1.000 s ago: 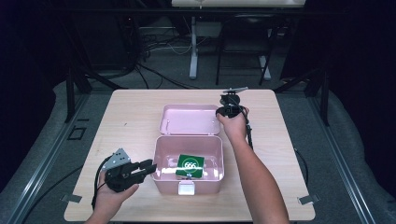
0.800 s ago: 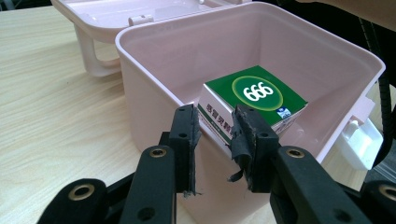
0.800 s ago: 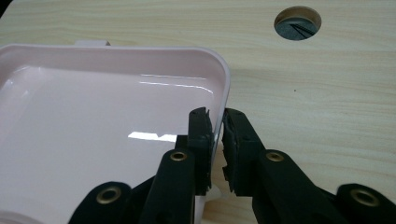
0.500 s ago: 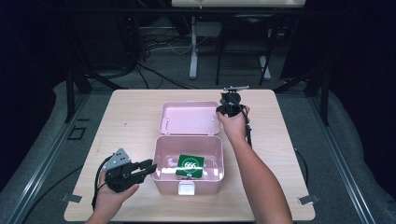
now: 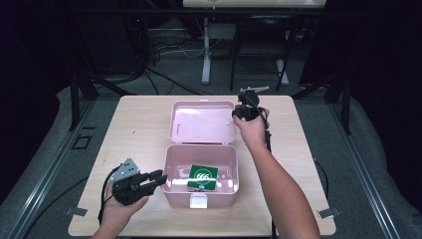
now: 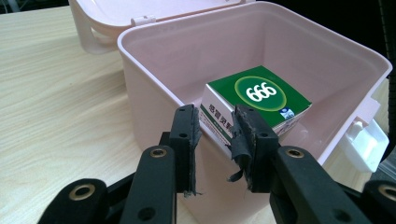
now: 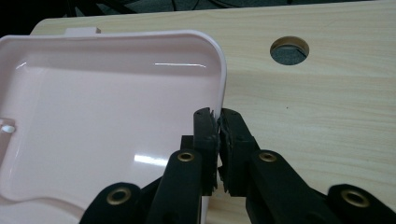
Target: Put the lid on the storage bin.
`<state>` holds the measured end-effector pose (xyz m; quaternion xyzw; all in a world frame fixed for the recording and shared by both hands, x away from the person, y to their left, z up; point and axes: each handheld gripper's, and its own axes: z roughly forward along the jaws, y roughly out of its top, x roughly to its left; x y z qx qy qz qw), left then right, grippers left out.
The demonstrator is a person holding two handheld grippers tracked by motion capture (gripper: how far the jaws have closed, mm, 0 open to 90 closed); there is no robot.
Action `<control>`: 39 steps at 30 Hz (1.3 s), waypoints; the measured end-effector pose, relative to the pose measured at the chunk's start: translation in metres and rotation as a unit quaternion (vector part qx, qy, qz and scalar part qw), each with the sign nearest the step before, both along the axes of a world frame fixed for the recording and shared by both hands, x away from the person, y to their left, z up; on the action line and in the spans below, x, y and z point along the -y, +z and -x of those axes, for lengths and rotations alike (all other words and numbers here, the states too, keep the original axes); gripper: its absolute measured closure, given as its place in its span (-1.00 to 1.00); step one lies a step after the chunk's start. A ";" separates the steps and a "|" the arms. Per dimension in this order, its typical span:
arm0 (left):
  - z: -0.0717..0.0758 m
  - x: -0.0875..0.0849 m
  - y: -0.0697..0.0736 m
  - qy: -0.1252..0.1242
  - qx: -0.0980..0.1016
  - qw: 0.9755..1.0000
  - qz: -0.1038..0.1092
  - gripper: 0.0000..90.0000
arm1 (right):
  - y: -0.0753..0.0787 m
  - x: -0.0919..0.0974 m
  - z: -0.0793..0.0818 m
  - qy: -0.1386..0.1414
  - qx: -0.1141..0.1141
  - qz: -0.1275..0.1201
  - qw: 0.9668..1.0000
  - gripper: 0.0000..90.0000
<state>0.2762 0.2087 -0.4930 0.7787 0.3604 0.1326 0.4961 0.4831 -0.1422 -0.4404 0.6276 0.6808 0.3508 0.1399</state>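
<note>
Right gripper (image 7: 218, 122) had its two jaws clamped on the right rim of the pink lid (image 5: 201, 122), the thin edge pinched between the pads; the jaws had just been closing onto that rim. In the high view this gripper (image 5: 247, 112) sat at upper centre-right of the frame, just right of the lid, held by the person's right hand (image 5: 253, 130).

One lid lay swung fully back, its inner face up, in the upper centre of the high view, hinged to one pink box (image 5: 171, 172) just below it in the lower centre. One green carton (image 5: 203, 177) marked with white digits lay inside the box, toward its right half. One white latch (image 5: 198, 201) sat on the box's near wall.

Left gripper (image 6: 215, 135) stood with its two jaws partly apart, straddling the left wall of the box (image 6: 154, 88), one jaw outside and one inside; whether the pads pressed on the wall could not be told. In the high view it (image 5: 158, 179) appeared at lower left, carried by the left hand (image 5: 119, 209).

One wooden table (image 5: 134, 124) bore everything, with one round hole (image 7: 289, 48) visible at upper right of the right gripper view.
</note>
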 end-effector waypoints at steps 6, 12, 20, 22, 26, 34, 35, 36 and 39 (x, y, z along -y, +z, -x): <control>0.000 0.001 0.000 0.001 0.001 1.000 0.000 0.56 | 0.011 0.003 0.007 0.005 0.013 -0.006 1.000 0.92; 0.000 0.001 0.000 0.002 0.001 1.000 0.001 0.56 | 0.018 0.004 0.014 0.010 0.025 -0.001 1.000 0.93; 0.000 0.001 0.000 0.003 0.000 1.000 0.002 0.56 | 0.028 0.007 0.025 0.020 0.047 -0.009 0.999 0.94; 0.000 0.001 0.000 0.003 0.000 1.000 0.002 0.56 | 0.031 0.006 0.029 0.024 0.057 -0.005 0.998 0.94; 0.000 0.001 0.000 0.003 0.000 1.000 0.001 0.56 | 0.037 0.008 0.038 0.035 0.073 -0.004 0.997 0.94; 0.000 0.001 0.000 0.004 0.000 1.000 0.002 0.56 | 0.044 0.012 0.050 0.050 0.094 -0.009 0.994 0.94; 0.000 0.001 0.000 0.004 0.000 1.000 0.002 0.56 | 0.044 0.012 0.052 0.050 0.095 -0.009 0.994 0.94; 0.000 0.001 0.000 0.005 0.001 1.000 0.002 0.56 | 0.045 0.012 0.053 0.051 0.096 -0.009 0.994 0.94; 0.000 0.001 -0.001 0.005 0.000 1.000 0.002 0.56 | 0.048 0.014 0.058 0.059 0.099 -0.013 0.993 0.94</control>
